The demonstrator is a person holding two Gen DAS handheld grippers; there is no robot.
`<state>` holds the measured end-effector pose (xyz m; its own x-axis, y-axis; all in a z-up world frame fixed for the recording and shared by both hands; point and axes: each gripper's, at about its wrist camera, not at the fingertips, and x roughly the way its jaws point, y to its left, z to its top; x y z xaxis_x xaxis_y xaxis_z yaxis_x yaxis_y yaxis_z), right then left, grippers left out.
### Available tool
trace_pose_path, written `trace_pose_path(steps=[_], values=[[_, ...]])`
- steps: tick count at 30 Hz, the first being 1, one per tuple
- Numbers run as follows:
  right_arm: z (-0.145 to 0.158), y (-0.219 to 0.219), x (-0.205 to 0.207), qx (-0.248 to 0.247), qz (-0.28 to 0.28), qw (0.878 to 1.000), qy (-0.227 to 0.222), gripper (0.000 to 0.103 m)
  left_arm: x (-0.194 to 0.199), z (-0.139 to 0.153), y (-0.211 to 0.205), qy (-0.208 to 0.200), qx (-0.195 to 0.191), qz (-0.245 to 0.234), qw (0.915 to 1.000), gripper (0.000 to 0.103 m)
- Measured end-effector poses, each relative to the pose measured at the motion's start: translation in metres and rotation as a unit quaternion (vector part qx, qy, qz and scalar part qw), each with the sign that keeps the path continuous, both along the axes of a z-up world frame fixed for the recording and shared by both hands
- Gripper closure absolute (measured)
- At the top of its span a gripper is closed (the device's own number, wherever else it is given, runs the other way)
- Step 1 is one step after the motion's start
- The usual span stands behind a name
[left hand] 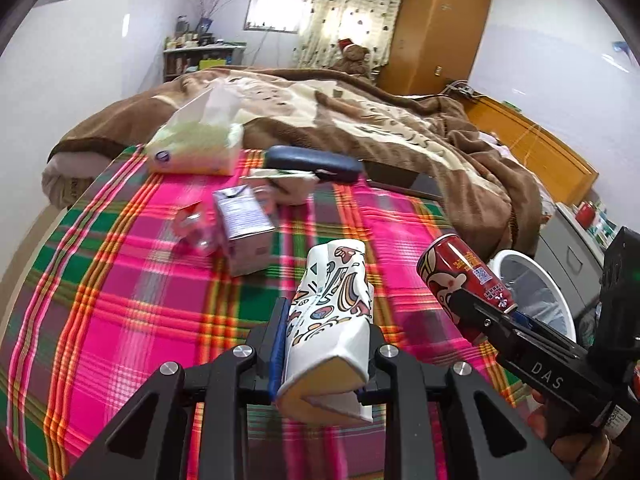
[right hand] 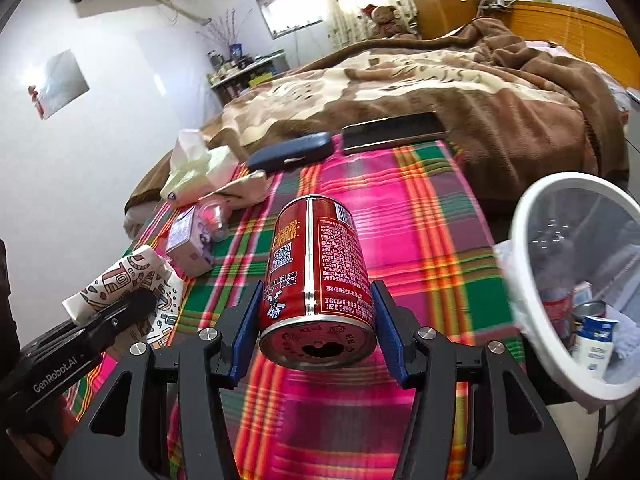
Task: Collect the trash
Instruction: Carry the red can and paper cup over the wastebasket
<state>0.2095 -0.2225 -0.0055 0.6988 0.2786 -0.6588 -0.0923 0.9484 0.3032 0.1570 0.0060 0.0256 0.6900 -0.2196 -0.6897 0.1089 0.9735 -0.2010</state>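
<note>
My left gripper [left hand: 324, 344] is shut on a flattened white paper cup with cartoon prints [left hand: 332, 304], held above the plaid bedsheet [left hand: 140, 300]. The cup also shows in the right wrist view [right hand: 120, 284]. My right gripper [right hand: 316, 320] is shut on a red drink can [right hand: 318, 276], opened end toward the camera; the can also shows in the left wrist view [left hand: 464, 272]. A white bin [right hand: 524, 272] lined with a clear bag stands right of the bed, with cartons and a can inside. It also shows in the left wrist view [left hand: 536, 276].
On the sheet lie a small purple carton [left hand: 248, 232], a crumpled clear wrapper [left hand: 192, 228], a tissue pack [left hand: 196, 144], a dark glasses case [left hand: 316, 164], crumpled paper [left hand: 288, 184] and a tablet [right hand: 396, 128]. A brown blanket [left hand: 360, 120] covers the far bed.
</note>
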Motion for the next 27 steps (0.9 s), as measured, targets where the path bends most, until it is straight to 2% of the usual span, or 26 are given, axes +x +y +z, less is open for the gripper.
trace_pose_path(steps=[14,27], values=[[0.011,-0.062,-0.019,-0.003,-0.063,0.998,-0.022,0.049,0.000,0.019,-0.064,-0.024,0.011,-0.058,0.9980,0.077],[0.020,-0.136,-0.037,-0.027,-0.146,0.988,-0.030,0.049,0.008,0.028,-0.161,-0.035,0.014,-0.148,0.9882,0.077]])
